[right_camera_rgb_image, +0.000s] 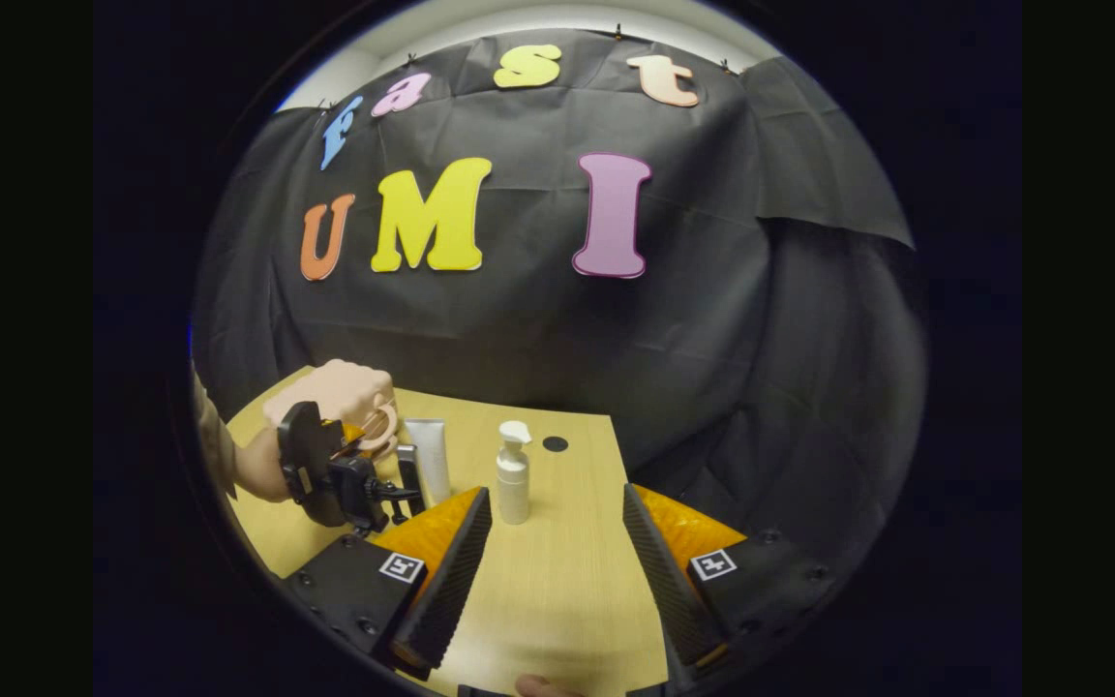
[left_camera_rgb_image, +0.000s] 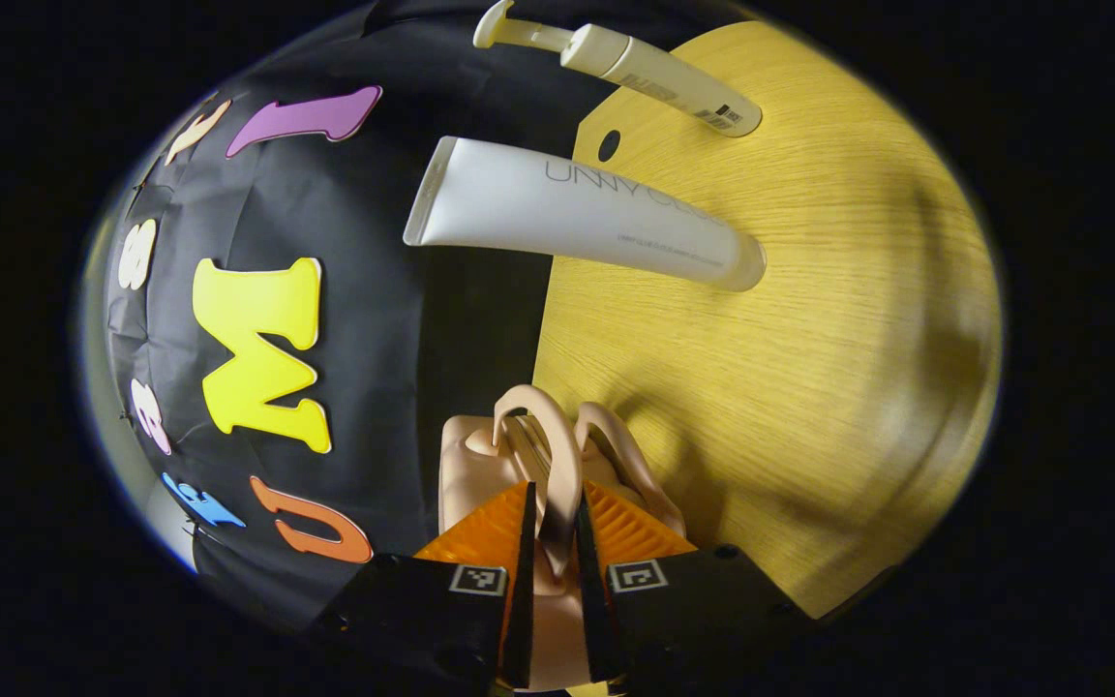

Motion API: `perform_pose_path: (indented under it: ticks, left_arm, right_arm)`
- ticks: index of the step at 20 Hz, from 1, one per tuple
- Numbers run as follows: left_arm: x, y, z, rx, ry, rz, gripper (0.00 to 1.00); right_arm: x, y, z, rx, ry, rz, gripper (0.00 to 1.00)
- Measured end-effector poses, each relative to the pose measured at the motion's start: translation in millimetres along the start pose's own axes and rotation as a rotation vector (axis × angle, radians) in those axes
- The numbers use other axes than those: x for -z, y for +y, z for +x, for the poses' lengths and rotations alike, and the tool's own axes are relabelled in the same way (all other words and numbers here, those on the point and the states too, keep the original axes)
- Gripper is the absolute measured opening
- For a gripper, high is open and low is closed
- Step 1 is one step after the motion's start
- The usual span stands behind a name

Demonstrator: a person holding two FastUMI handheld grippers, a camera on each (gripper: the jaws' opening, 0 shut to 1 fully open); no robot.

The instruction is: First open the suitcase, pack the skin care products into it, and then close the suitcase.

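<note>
The suitcase (left_camera_rgb_image: 480,465) was a small case of pale pink, smooth plastic with rounded corners, and it had two thin looped handles (left_camera_rgb_image: 557,455) of the same colour. In the left gripper view the left claw (left_camera_rgb_image: 553,581) was narrow, and both its fingers pressed on one of these loops, so the case hung just in front of the camera, at the edge of the counter (left_camera_rgb_image: 809,387). This view was turned on its side. In the right gripper view the suitcase (right_camera_rgb_image: 340,387) appeared as a pink rounded shape at the far left of the counter (right_camera_rgb_image: 557,581), above the left claw (right_camera_rgb_image: 364,440) and the person's hand (right_camera_rgb_image: 262,465) that held the tool.

The counter had a light wooden surface with fine straight grain and one small dark round hole.

Two skin care products stood upright on it, near each other. The tube (left_camera_rgb_image: 577,213) was white, smooth and matte, flat and sealed at one end and round at the cap end, with grey lettering along its side. The pump bottle (left_camera_rgb_image: 654,73) was cream-coloured, slim and cylindrical, with a curved pump head. In the right gripper view the tube (right_camera_rgb_image: 430,455) stood just left of the pump bottle (right_camera_rgb_image: 513,479).

The right claw (right_camera_rgb_image: 557,571) was wide and held nothing; its ribbed fingers were low over the counter, with the pump bottle beyond them.
</note>
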State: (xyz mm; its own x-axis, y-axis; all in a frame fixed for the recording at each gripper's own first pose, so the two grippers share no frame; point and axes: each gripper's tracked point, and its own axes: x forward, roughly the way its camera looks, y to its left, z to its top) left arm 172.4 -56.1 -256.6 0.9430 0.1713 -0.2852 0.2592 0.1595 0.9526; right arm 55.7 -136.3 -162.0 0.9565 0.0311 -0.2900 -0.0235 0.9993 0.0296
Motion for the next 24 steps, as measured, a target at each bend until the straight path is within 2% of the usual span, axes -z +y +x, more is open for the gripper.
perform_pose_path:
  ticks: [1, 8, 11, 17, 24]
  left_arm:
    - [0, 0, 0, 0.003, -0.002, -0.003, 0.18]
    - [5, 19, -6, 0.02, -0.057, -0.023, 0.06]
    - [10, 35, -12, 0.031, -0.068, -0.069, 0.04]
    - [29, 96, -38, -0.019, -0.117, -0.201, 0.03]
    - [102, 180, -52, -0.115, -0.144, -0.314, 0.03]
  right_arm:
    - [0, 4, -2, 0.011, 0.003, -0.003, 0.81]
    - [-21, 35, -17, 0.098, -0.015, -0.001, 0.81]
    - [-25, 47, -19, 0.114, -0.026, -0.003, 0.81]
    - [-48, 69, -19, 0.159, -0.059, -0.008, 0.81]
    - [-75, 127, -9, 0.139, -0.064, -0.022, 0.81]
